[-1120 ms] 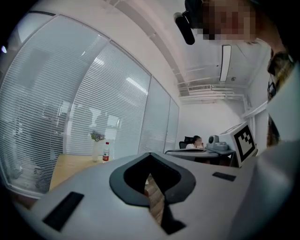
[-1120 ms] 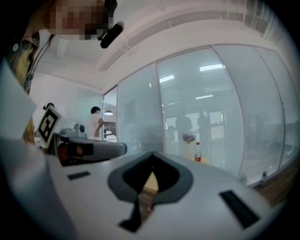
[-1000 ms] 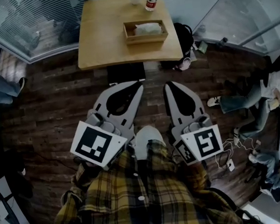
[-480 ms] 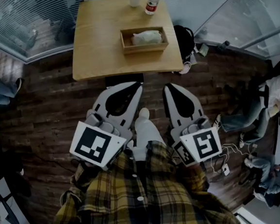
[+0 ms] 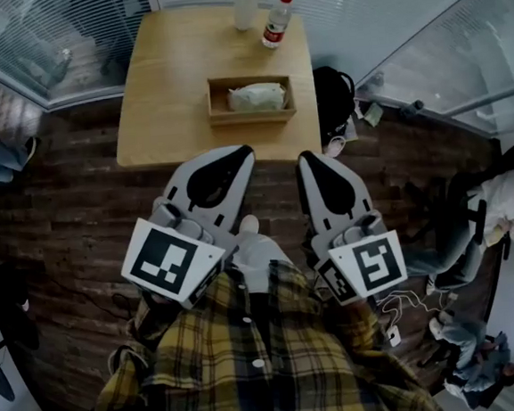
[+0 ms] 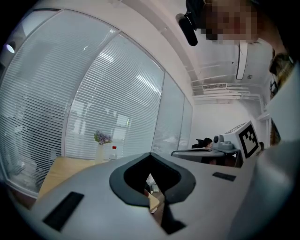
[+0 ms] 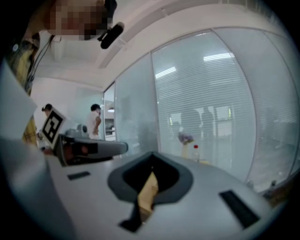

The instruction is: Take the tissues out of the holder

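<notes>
A wooden tissue holder [image 5: 252, 114] stands on the light wooden table [image 5: 167, 92], with a white pack of tissues [image 5: 256, 96] lying inside it. My left gripper [image 5: 244, 151] hangs over the floor just short of the table's near edge, shut and empty. My right gripper [image 5: 304, 157] is beside it, a little nearer to me, shut with nothing in it. In the left gripper view the left gripper [image 6: 150, 153] has its tips together, and the right gripper [image 7: 152, 153] does too in its own view. Neither gripper view shows the holder.
A plastic bottle with a red cap [image 5: 275, 21] and a pale vase [image 5: 246, 6] stand at the table's far edge. A black bag [image 5: 332, 86] lies on the floor right of the table. Glass walls with blinds close the far side. People sit at the right [image 5: 499, 210].
The table and holder have slid down and left in the head view, so I stand closer to them. Both grippers kept their pose, and their tips now reach nearly to the table's near edge.
</notes>
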### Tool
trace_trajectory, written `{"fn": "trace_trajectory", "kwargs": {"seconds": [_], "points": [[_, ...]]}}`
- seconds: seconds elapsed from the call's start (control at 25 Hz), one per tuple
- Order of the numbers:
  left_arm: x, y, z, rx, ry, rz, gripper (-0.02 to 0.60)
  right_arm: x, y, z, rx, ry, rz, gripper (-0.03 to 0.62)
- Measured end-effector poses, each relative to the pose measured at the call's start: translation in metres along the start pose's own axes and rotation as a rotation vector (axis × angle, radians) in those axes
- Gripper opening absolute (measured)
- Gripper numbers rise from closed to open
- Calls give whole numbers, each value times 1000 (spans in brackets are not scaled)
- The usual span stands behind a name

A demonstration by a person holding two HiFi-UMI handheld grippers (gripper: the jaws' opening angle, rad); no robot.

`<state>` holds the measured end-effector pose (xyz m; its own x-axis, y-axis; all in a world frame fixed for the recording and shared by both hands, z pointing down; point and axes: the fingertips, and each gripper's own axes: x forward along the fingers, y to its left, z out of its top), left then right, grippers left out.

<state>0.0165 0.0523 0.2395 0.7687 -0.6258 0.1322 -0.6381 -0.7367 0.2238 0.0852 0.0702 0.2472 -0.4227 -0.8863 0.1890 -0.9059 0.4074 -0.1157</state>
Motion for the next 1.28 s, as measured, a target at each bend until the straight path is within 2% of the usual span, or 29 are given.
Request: {"fn": "trace_trajectory", "kwargs": {"seconds": [0.2,0.56,0.96,1.28], "points": [[15,7,4,12,-34,55,8,4,-21,-2,-2,2,33,12],[35,37,4,-7,-14,108,8,39,-37,-6,17,28,78,12],[85,97,27,7,6,66,8,112,-65,14,24,21,36,12],[117,143,37,0,38,-9,8,180,-80,30,18,22,-2,12]]}}
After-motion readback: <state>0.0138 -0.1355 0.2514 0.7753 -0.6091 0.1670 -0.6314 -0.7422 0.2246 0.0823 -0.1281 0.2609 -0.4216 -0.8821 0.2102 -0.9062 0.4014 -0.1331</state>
